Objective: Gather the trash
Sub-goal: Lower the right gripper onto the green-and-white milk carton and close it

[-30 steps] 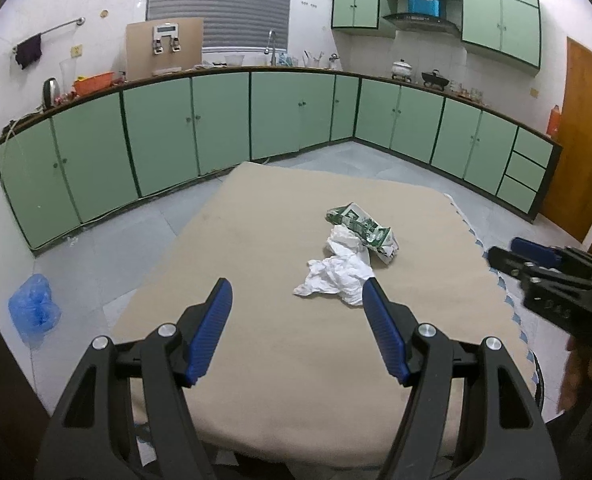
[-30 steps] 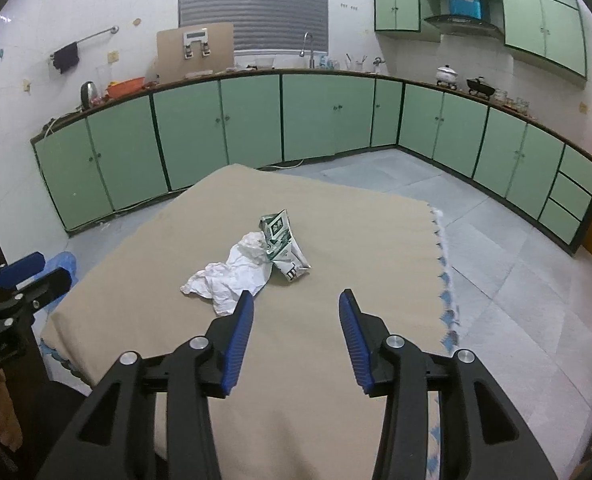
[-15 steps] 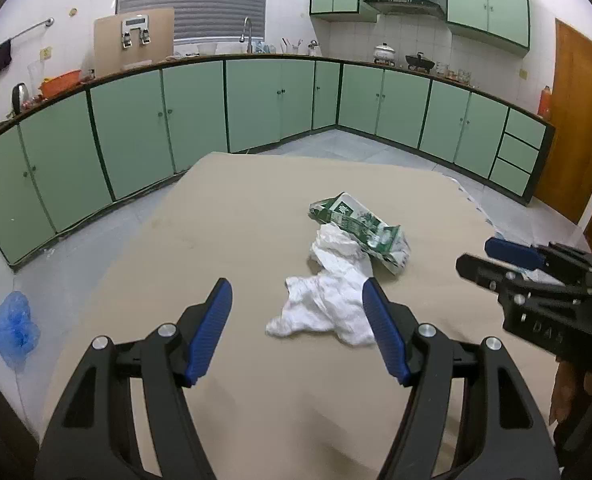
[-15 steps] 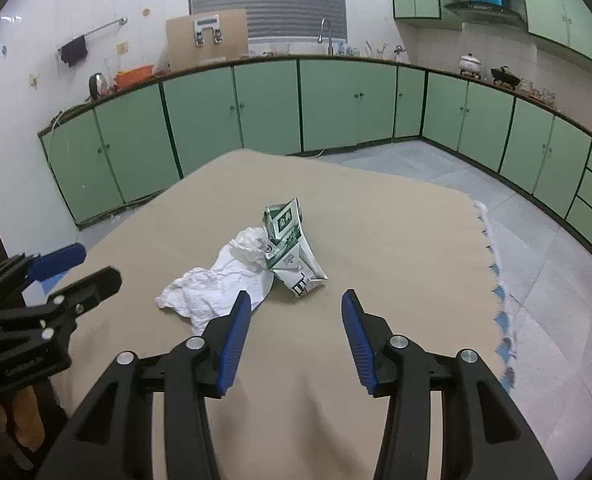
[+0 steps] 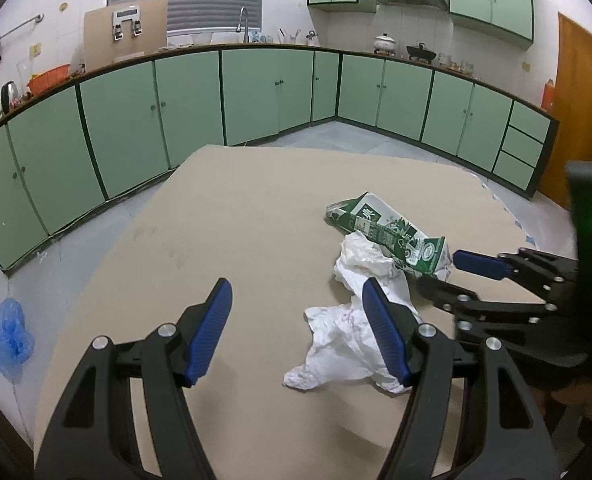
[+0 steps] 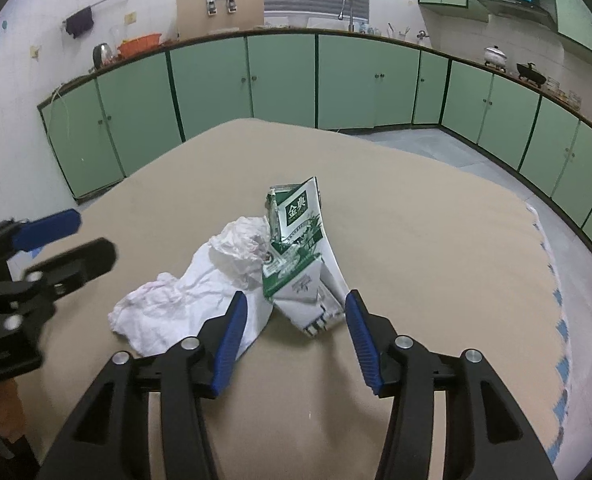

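— So, biggest thing first: what fills the room?

— Green cabinets point(image 5: 192, 104) run along the walls under a counter, with a grey tiled floor point(image 5: 360, 136) in front of them. Nearer is a table point(image 5: 256, 208) under a beige cloth, and the trash sits on it.

— And the trash itself?

— Two pieces, touching. A crumpled white tissue point(image 5: 348, 332) lies spread on the cloth, and a crushed green and white carton point(image 6: 300, 256) rests against its far end. In the right wrist view the tissue point(image 6: 184, 292) sits left of the carton, partly tucked against it.

— How is the left gripper held?

— The left gripper point(image 5: 296, 332) points forward and down over the table, low above the cloth. Its jaws stand wide apart with nothing between them but bare cloth and the tissue's left edge. Its right fingertip point(image 5: 380, 320) overlaps the tissue in the picture; I cannot tell if it touches.

— The right one?

— The right gripper point(image 6: 292, 328) also angles down at the table, jaws apart, and the near end of the carton lies in the gap between them. Its left fingertip point(image 6: 232, 328) sits over the tissue's edge. From the left wrist view it comes in from the side, its tips close to the carton point(image 5: 388, 236), not clamped on it.

— Anything small?

— A blue plastic bag point(image 5: 8, 336) on the floor beside the table.
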The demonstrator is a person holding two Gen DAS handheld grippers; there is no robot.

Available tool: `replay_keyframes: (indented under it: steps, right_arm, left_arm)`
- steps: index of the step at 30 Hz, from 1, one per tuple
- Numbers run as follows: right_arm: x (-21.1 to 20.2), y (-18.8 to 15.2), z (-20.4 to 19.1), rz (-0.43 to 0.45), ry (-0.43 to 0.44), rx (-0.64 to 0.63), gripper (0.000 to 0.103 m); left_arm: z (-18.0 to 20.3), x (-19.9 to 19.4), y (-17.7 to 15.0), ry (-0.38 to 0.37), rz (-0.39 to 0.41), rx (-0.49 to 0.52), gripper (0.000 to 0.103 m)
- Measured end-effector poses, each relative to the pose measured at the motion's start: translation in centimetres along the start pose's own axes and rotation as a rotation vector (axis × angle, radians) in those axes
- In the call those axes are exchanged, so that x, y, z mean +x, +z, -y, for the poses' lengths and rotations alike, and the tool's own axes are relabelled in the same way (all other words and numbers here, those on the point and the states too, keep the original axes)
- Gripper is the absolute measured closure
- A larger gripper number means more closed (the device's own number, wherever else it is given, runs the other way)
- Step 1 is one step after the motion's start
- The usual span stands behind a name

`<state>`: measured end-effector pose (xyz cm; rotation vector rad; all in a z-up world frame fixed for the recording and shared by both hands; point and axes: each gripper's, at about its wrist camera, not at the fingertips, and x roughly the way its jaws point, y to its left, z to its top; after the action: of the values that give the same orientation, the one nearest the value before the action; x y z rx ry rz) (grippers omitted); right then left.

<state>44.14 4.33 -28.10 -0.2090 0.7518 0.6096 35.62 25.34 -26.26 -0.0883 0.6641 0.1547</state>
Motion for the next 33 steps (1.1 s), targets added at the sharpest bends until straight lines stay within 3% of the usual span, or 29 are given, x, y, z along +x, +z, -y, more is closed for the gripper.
replay_keyframes:
  steps: [1, 3, 4, 6, 8, 9, 15, 16, 17, 18, 20, 33]
  right_arm:
    - [0.4, 0.1, 0.2, -0.009, 0.006, 0.003, 0.052]
    - [0.8, 0.1, 0.5, -0.024, 0.024, 0.006, 0.068]
    - [0.6, 0.2, 0.7, -0.019, 0.035, 0.012, 0.07]
    - [0.0, 0.1, 1.0, -0.002, 0.04, 0.006, 0.088]
    - [-0.6, 0.0, 1.1, 0.01, 0.037, 0.001, 0.095]
    - [-0.8, -0.1, 1.2, 0.009, 0.037, -0.003, 0.103]
    - [-1.9, -0.7, 2.8, 0.024, 0.078, 0.043, 0.103]
    - [-1.9, -0.6, 2.9, 0.022, 0.096, 0.05, 0.102]
    - [-1.9, -0.6, 3.2, 0.009, 0.12, 0.054, 0.093]
    - [-1.9, -0.6, 3.2, -0.002, 0.133, 0.051, 0.066]
    - [-2.4, -0.5, 3.1, 0.042, 0.107, 0.031, 0.038]
    - [1.6, 1.5, 2.1, 0.014, 0.126, -0.005, 0.041]
  left_arm:
    - [-0.1, 0.0, 0.0, -0.002, -0.001, -0.003, 0.037]
    - [0.2, 0.1, -0.2, -0.004, -0.002, -0.003, 0.037]
    - [0.3, 0.1, -0.3, -0.007, -0.003, -0.002, 0.037]
    - [0.6, 0.0, -0.3, -0.014, -0.005, 0.0, 0.037]
    - [1.0, 0.0, -0.4, -0.023, -0.006, 0.004, 0.037]
    - [1.2, 0.0, -0.5, -0.027, -0.009, 0.007, 0.037]
    - [3.3, -0.4, -0.8, -0.049, -0.01, 0.039, 0.037]
    - [3.5, -0.5, -0.8, -0.051, -0.009, 0.041, 0.037]
    - [3.6, -0.6, -0.8, -0.051, -0.008, 0.041, 0.037]
    - [3.6, -0.6, -0.8, -0.05, -0.005, 0.04, 0.037]
    - [3.7, -0.7, -0.7, -0.048, -0.001, 0.038, 0.037]
    - [2.8, 1.2, 0.0, -0.044, -0.011, 0.034, 0.037]
